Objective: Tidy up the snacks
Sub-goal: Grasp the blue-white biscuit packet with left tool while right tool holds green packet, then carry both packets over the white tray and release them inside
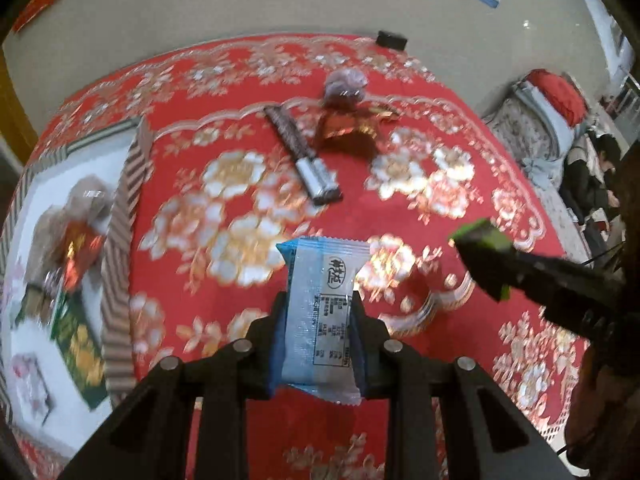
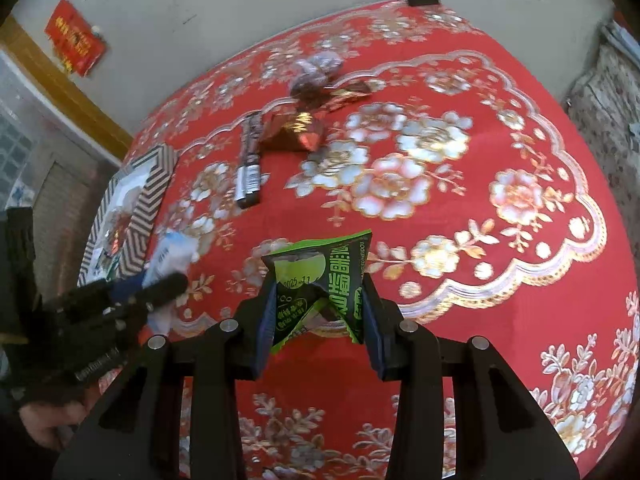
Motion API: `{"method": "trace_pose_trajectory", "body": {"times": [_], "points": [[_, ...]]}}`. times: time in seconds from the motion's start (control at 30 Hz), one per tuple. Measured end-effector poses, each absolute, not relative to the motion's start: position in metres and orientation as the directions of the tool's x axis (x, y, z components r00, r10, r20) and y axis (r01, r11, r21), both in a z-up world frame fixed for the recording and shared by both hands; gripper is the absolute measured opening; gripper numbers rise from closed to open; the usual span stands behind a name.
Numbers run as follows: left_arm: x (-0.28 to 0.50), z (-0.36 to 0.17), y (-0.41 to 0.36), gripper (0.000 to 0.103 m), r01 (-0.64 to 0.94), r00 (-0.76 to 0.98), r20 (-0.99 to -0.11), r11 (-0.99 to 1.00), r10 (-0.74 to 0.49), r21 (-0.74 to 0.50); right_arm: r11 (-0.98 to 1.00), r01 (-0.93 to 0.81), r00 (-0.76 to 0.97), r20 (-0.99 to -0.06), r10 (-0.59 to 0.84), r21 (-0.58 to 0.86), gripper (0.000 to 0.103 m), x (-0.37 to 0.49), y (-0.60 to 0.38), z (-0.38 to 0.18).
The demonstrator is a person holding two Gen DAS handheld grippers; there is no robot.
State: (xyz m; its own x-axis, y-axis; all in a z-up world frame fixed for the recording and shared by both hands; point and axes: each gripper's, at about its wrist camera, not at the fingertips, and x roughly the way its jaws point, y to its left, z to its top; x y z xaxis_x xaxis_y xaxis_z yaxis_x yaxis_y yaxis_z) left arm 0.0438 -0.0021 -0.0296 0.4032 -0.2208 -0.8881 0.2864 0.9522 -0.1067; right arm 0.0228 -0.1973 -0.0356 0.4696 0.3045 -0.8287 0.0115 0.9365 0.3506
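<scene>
Packets feel light and crinkly: my left claw (image 1: pixel 318 344) pinches the blue-white wafer packet (image 1: pixel 320 312) mid-body, my right claw (image 2: pixel 318 320) clamps the green snack pouch (image 2: pixel 320 280) crumpled.

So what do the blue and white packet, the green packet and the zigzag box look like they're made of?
Blue and white packet: glossy plastic film, judging by its crimped end seals and sheen. Green packet: thin printed plastic or foil film, since it creases sharply where it's pinched. Zigzag box: probably matte printed cardboard, with stiff, straight walls.
</scene>
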Motion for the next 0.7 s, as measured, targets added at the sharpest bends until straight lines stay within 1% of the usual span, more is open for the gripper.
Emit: {"method": "trace_pose_trajectory", "body": {"times": [0.07, 0.17, 0.4, 0.7], "points": [[0.037, -0.028, 0.001, 0.030, 0.261, 0.407, -0.894, 0.962, -0.188, -0.083, 0.939, -0.014, 0.472, -0.826, 0.309, 0.343, 0.038, 0.023, -0.190, -0.032], [0.032, -0.026, 0.005, 0.030, 0.252, 0.415, -0.894, 0.965, -0.170, -0.067, 0.942, -0.038, 0.472, -0.825, 0.311, 0.334, 0.038, 0.024, -0.182, -0.028], [0.024, -0.020, 0.009, 0.030, 0.241, 0.432, -0.886, 0.968, -0.168, -0.066, 0.944, -0.080, 0.479, -0.818, 0.317, 0.319, 0.038, 0.020, -0.171, -0.019], [0.020, -0.020, 0.007, 0.030, 0.235, 0.429, -0.890, 0.971, -0.154, -0.055, 0.945, -0.067, 0.491, -0.814, 0.310, 0.319, 0.038, 0.008, -0.175, -0.015]]}}
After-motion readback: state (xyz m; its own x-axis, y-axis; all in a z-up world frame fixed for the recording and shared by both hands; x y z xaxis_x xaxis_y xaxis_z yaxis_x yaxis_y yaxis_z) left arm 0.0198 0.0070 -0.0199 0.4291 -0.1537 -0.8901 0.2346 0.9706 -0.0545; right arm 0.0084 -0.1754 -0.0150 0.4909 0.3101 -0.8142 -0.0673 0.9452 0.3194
